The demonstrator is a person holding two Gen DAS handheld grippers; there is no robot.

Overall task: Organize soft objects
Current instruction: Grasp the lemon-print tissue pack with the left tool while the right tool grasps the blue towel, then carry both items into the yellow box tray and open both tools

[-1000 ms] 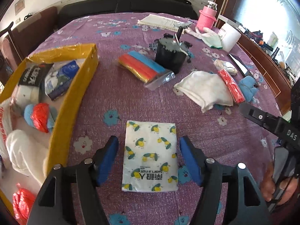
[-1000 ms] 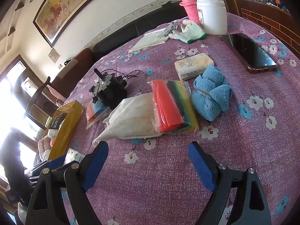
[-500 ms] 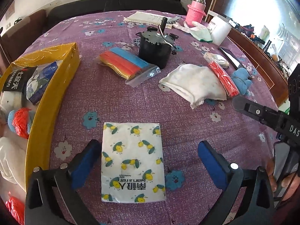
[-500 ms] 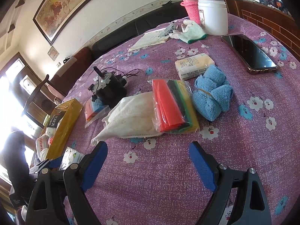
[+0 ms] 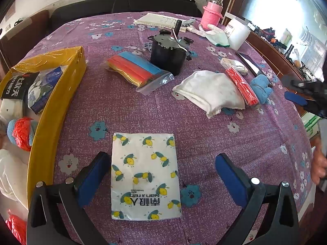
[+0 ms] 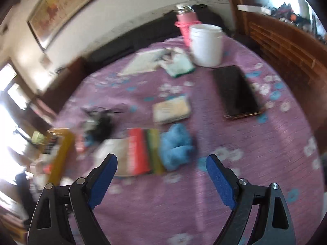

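A white tissue pack with lemon print (image 5: 145,175) lies flat on the purple tablecloth between the open fingers of my left gripper (image 5: 161,173). The yellow box (image 5: 59,104) at the left holds several soft items. A white cloth (image 5: 210,91), a blue cloth (image 5: 261,87), a red-edged bag of sponges (image 5: 242,86) and a bagged set of coloured sponges (image 5: 134,70) lie further back. My right gripper (image 6: 161,169) is open and empty above the table, facing the blue cloth (image 6: 176,145) and the sponge bag (image 6: 143,151); this view is blurred.
A black motor (image 5: 168,53) stands mid-table. A pink bottle (image 5: 211,12), a white tub (image 5: 238,33), a glove (image 5: 216,36), papers (image 5: 161,19) and a phone (image 6: 235,91) lie at the back right. A small beige pack (image 6: 171,111) lies near the phone.
My left gripper opened wide and let go of the tissue pack, then drew back a little. My right gripper swung quickly forward and right toward the blue cloth, blurring its view.
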